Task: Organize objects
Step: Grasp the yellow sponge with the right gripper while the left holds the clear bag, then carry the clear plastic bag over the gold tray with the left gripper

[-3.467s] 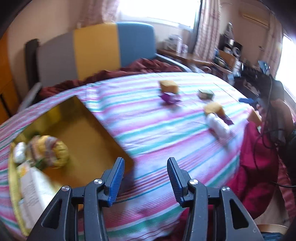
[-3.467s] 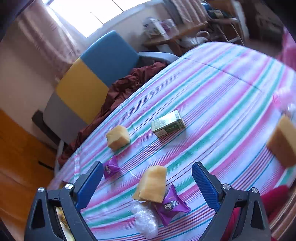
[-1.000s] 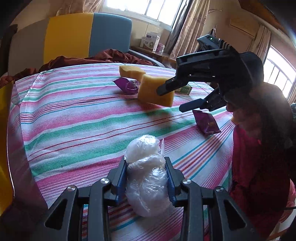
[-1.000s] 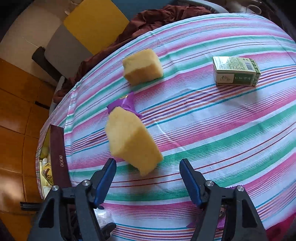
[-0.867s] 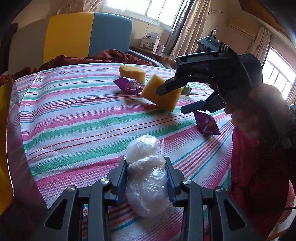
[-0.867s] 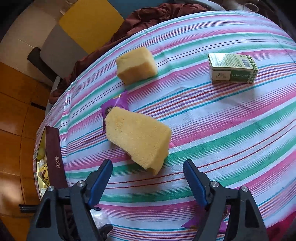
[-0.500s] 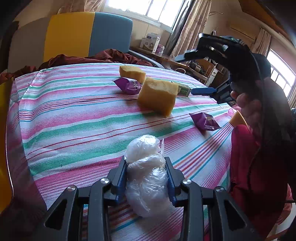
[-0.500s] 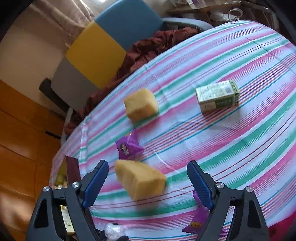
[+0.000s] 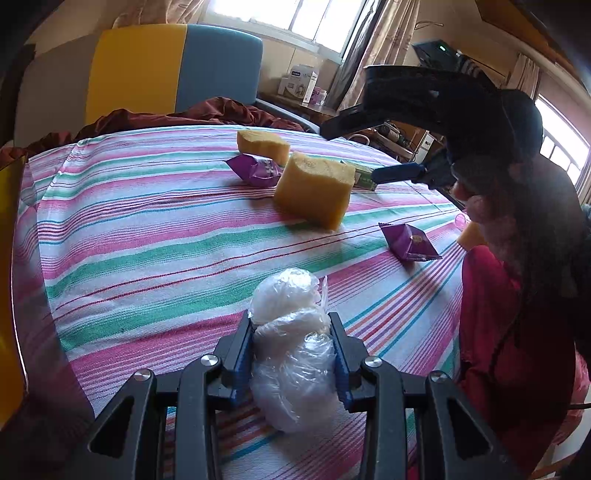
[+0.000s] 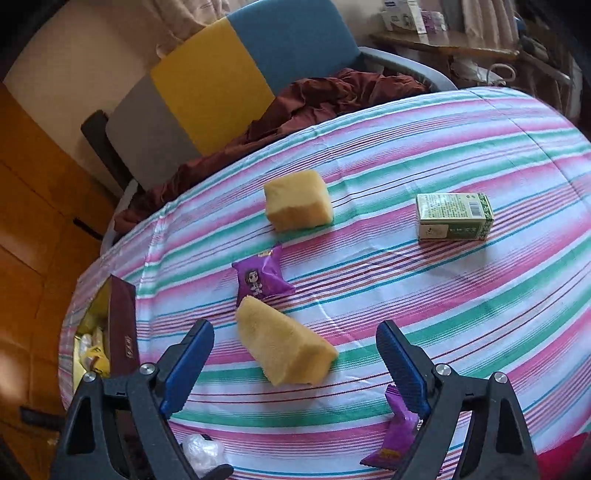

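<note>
Left gripper [image 9: 291, 347]: closed on a clear plastic bundle [image 9: 291, 343], blue pads pressed against both its sides; what is wrapped inside cannot be made out.
Plastic bundle: its lower end rests on the striped cloth [image 9: 147, 236] at the near edge of the bench; in the right wrist view only a scrap of it shows at the bottom edge.
Right gripper [image 10: 295, 354]: jaws wide apart, holding nothing, raised above the bench; in the left wrist view it is a dark shape against the window light.
Near sponge [image 10: 284, 347]: lies tilted on the cloth just ahead of the right gripper, between its spread fingers in that view, touched by neither.
Far sponge [image 10: 297, 201]: farther ahead, beyond a purple snack packet [image 10: 260, 277].
Second purple packet [image 10: 397, 435]: partly hidden behind the right gripper's right finger.
Green carton [image 10: 454, 216]: ahead and to the right of the right gripper; print too small to read.
Box [image 10: 120, 328]: to the left of the right gripper, cut off by the frame; contents blurred.
Room: a grey, yellow and blue chair [image 10: 229, 81] behind the bench with dark red fabric [image 10: 325, 96] heaped on it; curtained windows [image 9: 314, 18] overexposed.
</note>
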Demonstrator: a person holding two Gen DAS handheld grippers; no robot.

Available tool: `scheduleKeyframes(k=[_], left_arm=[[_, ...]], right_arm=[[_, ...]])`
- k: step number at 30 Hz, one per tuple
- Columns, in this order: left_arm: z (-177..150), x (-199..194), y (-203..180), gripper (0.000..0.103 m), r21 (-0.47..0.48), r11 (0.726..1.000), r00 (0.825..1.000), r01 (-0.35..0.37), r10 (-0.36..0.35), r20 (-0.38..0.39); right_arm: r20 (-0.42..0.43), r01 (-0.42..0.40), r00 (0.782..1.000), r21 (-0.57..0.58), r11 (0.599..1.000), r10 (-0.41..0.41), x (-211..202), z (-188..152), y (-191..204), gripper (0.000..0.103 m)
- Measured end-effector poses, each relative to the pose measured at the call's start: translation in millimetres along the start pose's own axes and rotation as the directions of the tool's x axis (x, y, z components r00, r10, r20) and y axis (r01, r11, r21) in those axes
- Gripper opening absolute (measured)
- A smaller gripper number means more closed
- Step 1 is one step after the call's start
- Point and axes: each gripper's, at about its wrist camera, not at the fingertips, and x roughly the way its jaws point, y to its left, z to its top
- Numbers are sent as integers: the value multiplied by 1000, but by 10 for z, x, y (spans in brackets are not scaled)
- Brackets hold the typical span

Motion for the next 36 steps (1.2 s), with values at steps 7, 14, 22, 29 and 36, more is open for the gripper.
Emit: scheduleKeyframes(k=[7, 14, 22, 29, 36], left_arm=[[-11, 0, 14, 37, -3, 1000, 1000, 1, -1, 4], [-15, 5, 0, 37, 4, 1000, 1000, 3, -3, 7], [-10, 31, -25, 37, 16, 1000, 1000, -6, 6, 7], [-4, 32, -37, 37, 30, 999, 1000, -17, 17, 6], [-17, 30, -61, 36, 39, 999, 1000, -28, 28, 11]], right_arm=[[-25, 153, 986, -258, 954, -165, 385, -85, 406, 82], [-2, 255, 960, -401, 880, -279, 522, -192, 523, 42], [22, 165, 986, -151, 975, -164, 247, 71, 117, 42], [-14, 239, 970, -164, 957, -245, 362, 30, 79, 42], [-5, 234, 971, -205, 950, -240, 358, 7, 140, 42]])
